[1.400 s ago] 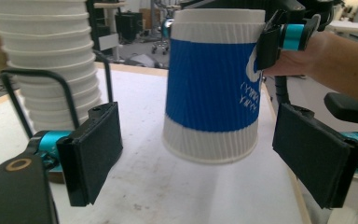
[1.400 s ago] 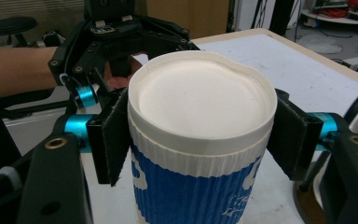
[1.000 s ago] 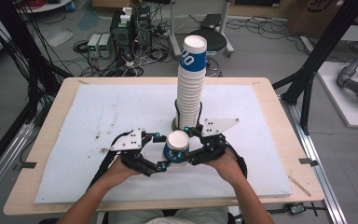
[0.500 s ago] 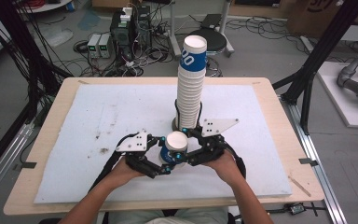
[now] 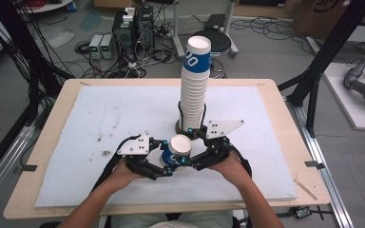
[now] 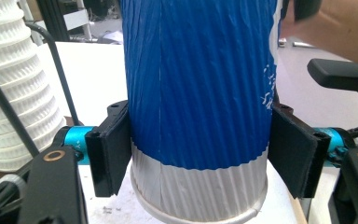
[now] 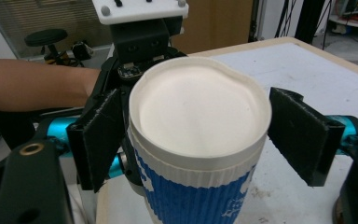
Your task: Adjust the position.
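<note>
The paper cup [image 5: 178, 151], ribbed, blue over most of its wall with a white band at one end, stands upside down between both sets of jaws, its long axis vertical and its white closed base facing up. The left gripper [image 6: 200, 156] has just been closing and its black pads now press the cup's lower wall on both sides. The right gripper [image 7: 207, 135] has just been opening; its jaws stand apart beside the cup's upper rim, one pad clear of it. Beyond the jaws rises a tall stack of cups [image 5: 195, 85] on the white-covered table [image 5: 100, 118].
</note>
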Tool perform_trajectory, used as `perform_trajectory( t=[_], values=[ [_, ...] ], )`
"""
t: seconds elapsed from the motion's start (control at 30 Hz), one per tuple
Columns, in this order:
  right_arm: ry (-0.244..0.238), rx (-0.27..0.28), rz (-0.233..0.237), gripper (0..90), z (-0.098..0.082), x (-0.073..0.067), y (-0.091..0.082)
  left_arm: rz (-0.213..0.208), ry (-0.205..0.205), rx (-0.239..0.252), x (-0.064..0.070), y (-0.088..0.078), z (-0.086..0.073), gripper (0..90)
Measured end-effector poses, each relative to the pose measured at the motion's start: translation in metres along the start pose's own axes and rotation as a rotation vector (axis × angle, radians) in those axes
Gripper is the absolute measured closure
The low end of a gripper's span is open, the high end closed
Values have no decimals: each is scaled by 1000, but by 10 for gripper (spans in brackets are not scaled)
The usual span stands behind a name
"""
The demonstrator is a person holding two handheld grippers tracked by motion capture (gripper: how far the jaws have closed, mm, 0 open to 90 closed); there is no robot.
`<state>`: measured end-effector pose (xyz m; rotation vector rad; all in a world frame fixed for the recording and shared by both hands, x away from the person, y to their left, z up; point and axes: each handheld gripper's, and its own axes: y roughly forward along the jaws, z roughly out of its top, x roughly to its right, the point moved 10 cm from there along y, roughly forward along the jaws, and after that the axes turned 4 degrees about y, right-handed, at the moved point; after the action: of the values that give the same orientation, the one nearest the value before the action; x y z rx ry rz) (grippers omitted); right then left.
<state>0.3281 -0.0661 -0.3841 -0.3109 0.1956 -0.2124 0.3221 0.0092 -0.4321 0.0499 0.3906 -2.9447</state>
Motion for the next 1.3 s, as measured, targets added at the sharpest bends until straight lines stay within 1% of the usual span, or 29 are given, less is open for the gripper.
perform_trajectory(
  t=[0.07,0.13,0.17,0.2,0.27,0.37,0.43,0.5,0.6,0.67,0.87,0.9,0.93,1.0,1.07,1.13,1.2,1.3],
  values=[
    [-2,-1,-2,190,3,0,-4,9,2,-19,-2,-2,0,287],
    [-21,-32,-17,189,7,3,-9,19,0,-45,-3,-3,-1,288],
    [-21,-32,-17,189,7,3,-9,28,5,-73,-5,-4,-2,288],
    [-29,-44,-21,190,8,3,-10,28,2,-84,-5,-5,-2,287],
    [-49,-88,-29,190,9,4,-12,32,-1,-114,-6,-6,-4,287],
    [-103,-158,-45,189,9,7,-12,38,10,-168,-6,-7,-6,287],
    [-122,-210,-47,189,8,7,-10,37,18,-191,-6,-8,-6,287],
    [-138,-265,-35,190,6,6,-8,42,34,-226,-7,-9,-7,287],
    [-171,-341,-29,190,4,5,-2,48,54,-265,-7,-10,-7,287],
    [-186,-372,-22,190,3,4,3,49,62,-283,-7,-11,-6,287],
    [-221,-446,-8,191,1,3,14,49,90,-327,-6,-12,-7,287],
    [-223,-454,-9,201,1,3,16,50,93,-335,-6,-13,-8,287],
    [-222,-466,-2,236,0,3,17,48,94,-339,-6,-13,-8,287],
    [-226,-487,2,262,-1,3,18,41,91,-344,-5,-13,-9,286],
    [-231,-501,2,293,-3,4,18,34,91,-351,-4,-13,-11,287],
    [-225,-509,16,298,-4,4,18,29,88,-353,-4,-12,-11,287],
    [-227,-512,18,305,-4,4,18,26,96,-356,-4,-11,-12,286],
    [-218,-521,20,313,-5,4,17,25,99,-355,-3,-11,-12,284]
  ],
)
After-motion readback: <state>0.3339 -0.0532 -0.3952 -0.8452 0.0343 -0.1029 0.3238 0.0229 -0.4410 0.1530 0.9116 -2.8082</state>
